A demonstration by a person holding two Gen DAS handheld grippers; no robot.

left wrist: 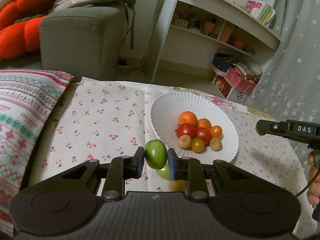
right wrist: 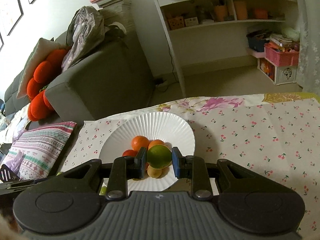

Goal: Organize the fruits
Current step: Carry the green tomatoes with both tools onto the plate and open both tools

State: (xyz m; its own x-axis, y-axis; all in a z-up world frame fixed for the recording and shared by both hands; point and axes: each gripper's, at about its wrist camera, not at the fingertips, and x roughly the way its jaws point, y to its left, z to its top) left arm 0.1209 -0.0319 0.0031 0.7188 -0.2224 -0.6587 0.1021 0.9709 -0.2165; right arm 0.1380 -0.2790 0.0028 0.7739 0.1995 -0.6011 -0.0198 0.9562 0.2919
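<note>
Left wrist view showed the left gripper (left wrist: 156, 161) clamped on a green fruit (left wrist: 155, 154) at lower centre, beside the white plate (left wrist: 160, 108). The right gripper (right wrist: 159, 160) pinched a green-orange fruit (right wrist: 159, 156) over that plate's pile.

A living-room corner sitting behind the cherry-print cloth (right wrist: 260, 140).
A grey sofa (left wrist: 80, 40) is carrying red cushions (left wrist: 18, 30), a striped pillow (left wrist: 24, 104) is lying beside it, and a pink basket (right wrist: 282, 57) is standing by the white shelf (left wrist: 220, 20).

A green fruit (left wrist: 155, 154) sat clamped in each tool; oranges (left wrist: 187, 117), red tomatoes (left wrist: 186, 130) and small tan fruits (left wrist: 215, 144) filled the white plate (left wrist: 160, 108).
</note>
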